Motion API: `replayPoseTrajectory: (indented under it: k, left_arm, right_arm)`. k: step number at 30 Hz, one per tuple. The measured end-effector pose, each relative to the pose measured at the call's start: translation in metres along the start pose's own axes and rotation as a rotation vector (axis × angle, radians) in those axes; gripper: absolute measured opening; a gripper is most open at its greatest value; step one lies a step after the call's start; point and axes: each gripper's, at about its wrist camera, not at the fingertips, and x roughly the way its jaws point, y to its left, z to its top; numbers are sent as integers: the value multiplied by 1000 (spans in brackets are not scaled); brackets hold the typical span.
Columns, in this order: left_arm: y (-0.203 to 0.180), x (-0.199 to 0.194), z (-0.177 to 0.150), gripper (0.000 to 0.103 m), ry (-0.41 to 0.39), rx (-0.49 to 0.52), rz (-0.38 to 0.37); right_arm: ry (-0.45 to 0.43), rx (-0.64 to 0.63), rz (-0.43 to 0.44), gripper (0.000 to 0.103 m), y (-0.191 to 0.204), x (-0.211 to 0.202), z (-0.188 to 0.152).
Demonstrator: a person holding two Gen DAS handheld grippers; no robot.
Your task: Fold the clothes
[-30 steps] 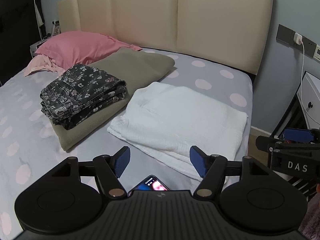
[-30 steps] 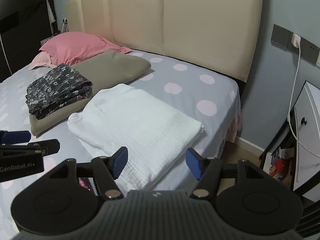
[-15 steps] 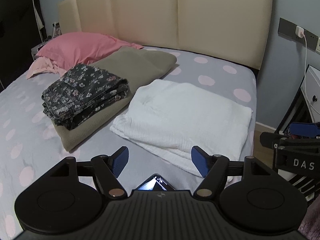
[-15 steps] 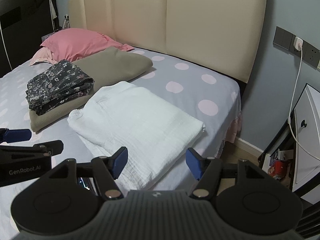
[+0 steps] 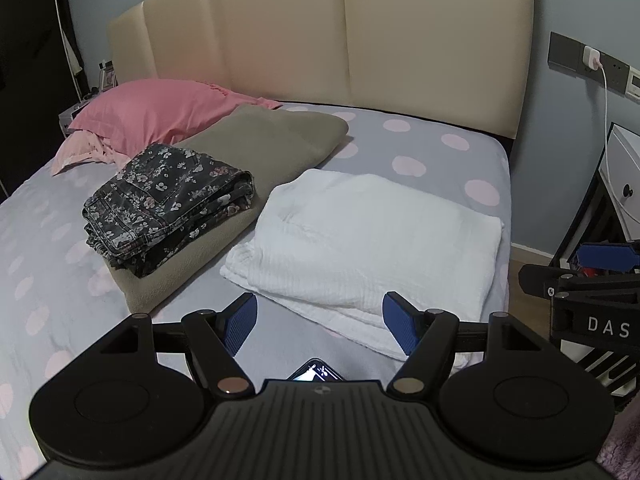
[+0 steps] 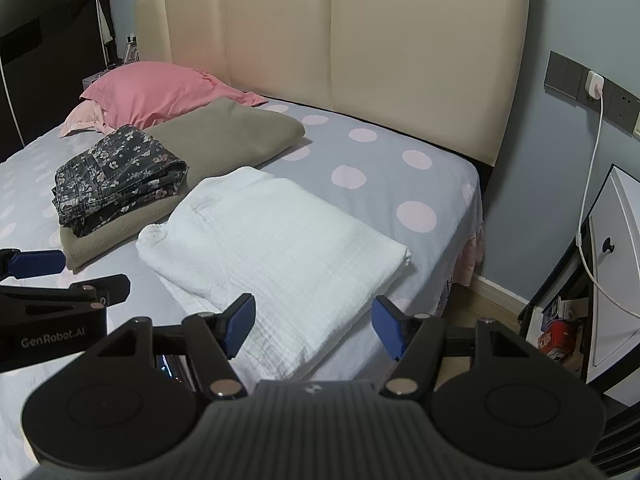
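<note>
White garment: a white, crinkle-textured cotton garment (image 5: 372, 236) lies folded in a neat rectangle on the bed, at about 12 o'clock from both grippers; its near edge sits just beyond the fingertips, untouched.
Floral garment: a dark, flower-printed folded piece (image 5: 168, 204) rests on top of a folded olive-brown fleece blanket (image 5: 256, 152), at roughly 10 o'clock from the white one; the blanket's edge lies just beside it.
Left gripper: the left gripper (image 5: 320, 322) hovers above the mattress, jaws well apart, nothing between them.
Right gripper: the right gripper (image 6: 314, 322) hangs over the white garment's near corner, jaws likewise spread and empty.
Change: over the last second almost nothing has moved; both views have crept only slightly, neither claw has opened or closed, and the cloth lies as it did (a pause, by the look of it).
Meaning: both visible clothes look finished, so I judge the folding done or between pieces; no unfolded item shows.
Surface: a grey fitted sheet with pale pink dots (image 6: 384, 176); a lit phone (image 5: 316, 372) lies near the left gripper at 6 o'clock.
Room: a pink pillow (image 5: 160, 116) at 10 o'clock; a cream padded headboard (image 6: 360, 40) at 12; a white charger and cable in a wall socket (image 6: 594, 84) at 2 o'clock; a white bedside cabinet (image 6: 616, 264) at 3.
</note>
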Motion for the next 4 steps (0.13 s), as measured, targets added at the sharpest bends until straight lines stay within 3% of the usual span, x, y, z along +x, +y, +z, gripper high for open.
replayPoseTrajectory:
  k: [4]
  left_arm:
    - [1,-2,-1,68,-10,-12,-10]
  right_arm:
    - [1,3,2,67,-1,1,0]
